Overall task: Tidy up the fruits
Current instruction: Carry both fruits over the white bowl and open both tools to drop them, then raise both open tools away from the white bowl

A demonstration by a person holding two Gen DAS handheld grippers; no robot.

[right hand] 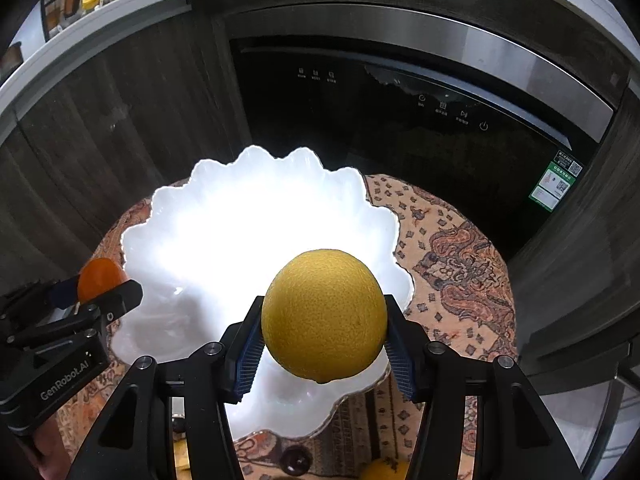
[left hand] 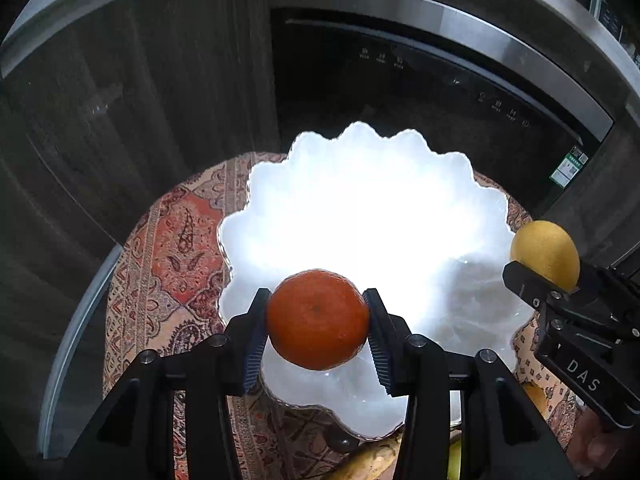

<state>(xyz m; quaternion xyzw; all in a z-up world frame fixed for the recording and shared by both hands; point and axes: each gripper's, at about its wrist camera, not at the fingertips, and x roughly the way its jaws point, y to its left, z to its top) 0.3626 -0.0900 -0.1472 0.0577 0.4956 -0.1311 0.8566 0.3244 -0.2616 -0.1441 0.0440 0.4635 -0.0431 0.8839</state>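
Observation:
My left gripper (left hand: 317,322) is shut on an orange mandarin (left hand: 317,320), held above the near part of a white scalloped bowl (left hand: 360,200). My right gripper (right hand: 324,320) is shut on a yellow lemon (right hand: 324,314), also over the near side of the same bowl (right hand: 224,216). In the left wrist view the right gripper (left hand: 560,280) with its lemon (left hand: 546,254) shows at the right, beside the bowl's rim. In the right wrist view the left gripper (right hand: 100,292) with the mandarin (right hand: 100,278) shows at the left rim. The bowl's inside looks bare and glares white.
The bowl stands on a round table with a patterned cloth (left hand: 172,248). More fruit lies at the table's near edge: a banana (left hand: 372,460), a dark round fruit (right hand: 296,460), a yellow fruit (right hand: 384,470). A black appliance front (right hand: 400,128) and dark wood cabinet (left hand: 120,112) stand behind.

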